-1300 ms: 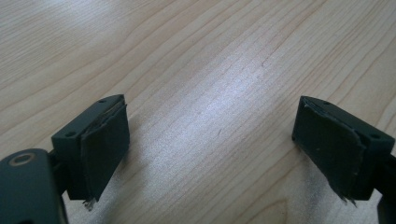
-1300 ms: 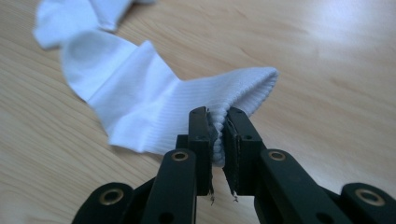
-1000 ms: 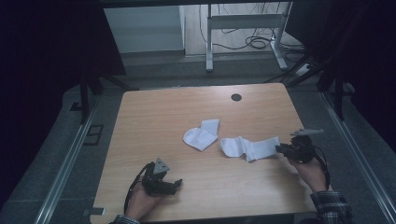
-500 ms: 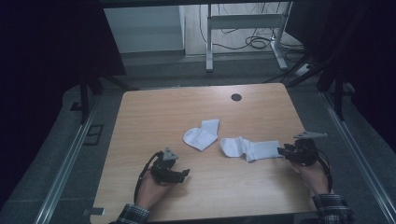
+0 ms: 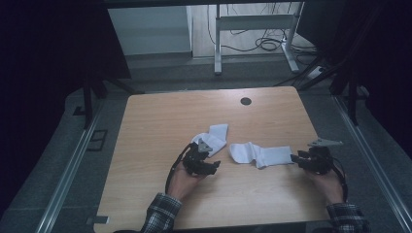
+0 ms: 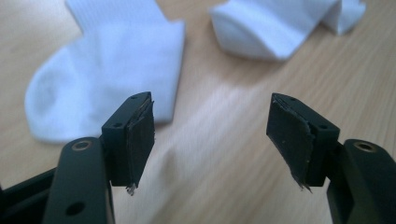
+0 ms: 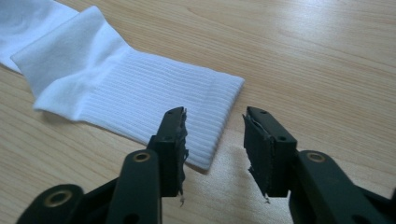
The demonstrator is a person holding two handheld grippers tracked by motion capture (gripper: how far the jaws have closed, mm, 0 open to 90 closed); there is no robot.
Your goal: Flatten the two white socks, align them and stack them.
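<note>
So this looks like the reach-in stage of handling two white socks on the wooden table (image 5: 160,126), nothing grabbed yet. The left gripper (image 6: 210,135) has just been closing a bit, but its jaws are spread with only bare wood between them; the folded sock (image 6: 107,70) lies just ahead and off to its left-hand jaw, and the other one's toe end sits further ahead to the right. The right gripper (image 7: 212,140) has its jaws parted too, and the ribbed cuff of the long sock (image 7: 154,88) pokes in right in front of its left jaw, not pinched as far as I can tell.

Next move, I'd guess: the right one nudges forward so the cuff edge sits between the pads, then squeezes. The left one needs to swing toward the folded sock's edge.

Pose-wise, both hands come in low from the near edge, grippers angled forward and down, close to the tabletop.
</note>
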